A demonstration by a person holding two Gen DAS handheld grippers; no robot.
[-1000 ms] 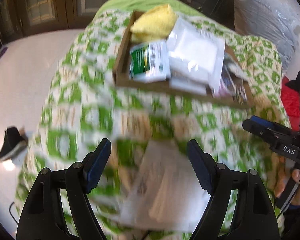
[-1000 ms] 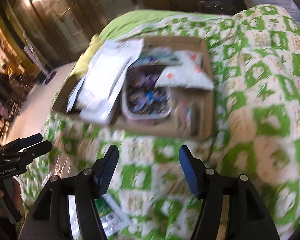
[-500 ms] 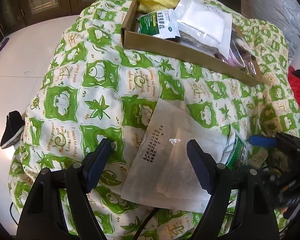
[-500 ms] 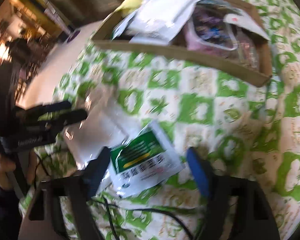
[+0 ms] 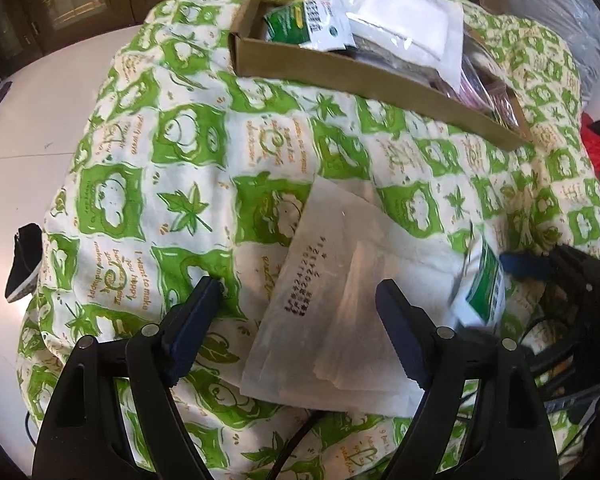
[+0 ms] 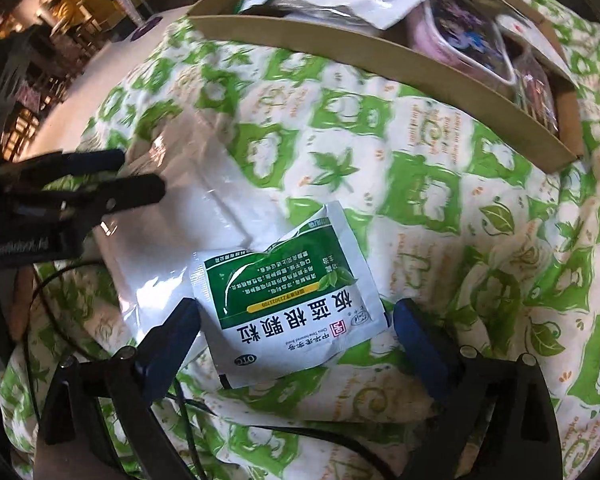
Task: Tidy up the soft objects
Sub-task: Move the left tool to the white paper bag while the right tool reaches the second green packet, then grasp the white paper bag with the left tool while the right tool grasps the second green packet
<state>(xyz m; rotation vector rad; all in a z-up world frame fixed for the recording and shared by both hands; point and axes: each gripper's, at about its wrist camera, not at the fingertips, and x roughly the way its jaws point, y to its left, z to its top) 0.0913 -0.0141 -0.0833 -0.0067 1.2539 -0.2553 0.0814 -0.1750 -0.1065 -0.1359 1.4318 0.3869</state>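
Blue-padded jaws of the right gripper [image 6: 296, 330] have just been opening and straddle one green sachet [image 6: 286, 300], not pressing it. The left gripper [image 5: 298, 320], open too, points down over one white pouch [image 5: 340, 304]. Beyond both on the quilt [image 5: 188, 168] sits one box [image 5: 340, 70], with a second sachet [image 5: 308, 20].

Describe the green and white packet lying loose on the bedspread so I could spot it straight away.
Start at the green and white patterned quilt and look nearer than the cardboard box. There the green sachet lies flat, overlapping the edge of a translucent white bag. Its dark green panel and bold Chinese lettering set it apart from that plain bag.
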